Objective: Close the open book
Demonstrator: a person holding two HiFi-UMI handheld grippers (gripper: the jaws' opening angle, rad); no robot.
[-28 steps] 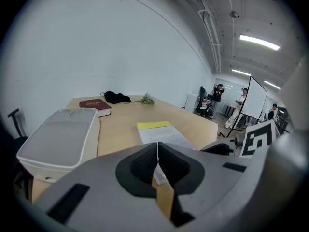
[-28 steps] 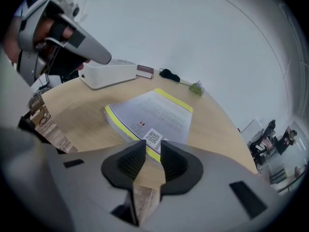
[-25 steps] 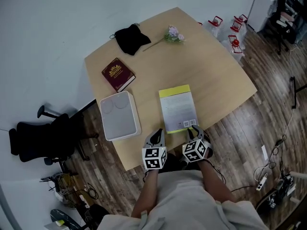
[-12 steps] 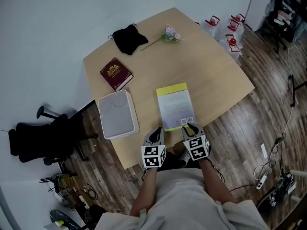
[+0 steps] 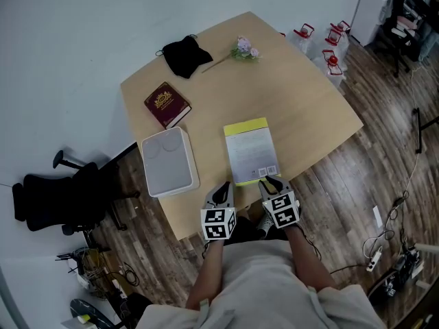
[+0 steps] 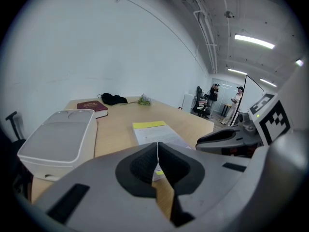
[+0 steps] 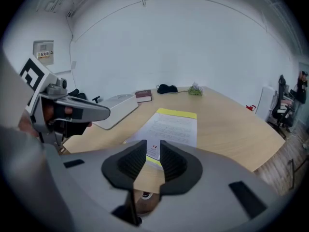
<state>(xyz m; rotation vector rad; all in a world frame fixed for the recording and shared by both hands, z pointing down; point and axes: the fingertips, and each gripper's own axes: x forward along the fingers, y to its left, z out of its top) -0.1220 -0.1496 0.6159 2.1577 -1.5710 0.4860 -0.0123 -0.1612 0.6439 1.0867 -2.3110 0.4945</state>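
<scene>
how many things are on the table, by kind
books: 2, a maroon book and a yellow book
box: 1
pouch: 1
flower sprig: 1
total: 5

Left gripper (image 5: 224, 188) shut; right gripper (image 5: 269, 181) jaws just closing — gap apparently empty.

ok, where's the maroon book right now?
In the head view, the maroon book lies closed on the left part of the table, between the black pouch beyond it and the white box nearer the person.
</scene>
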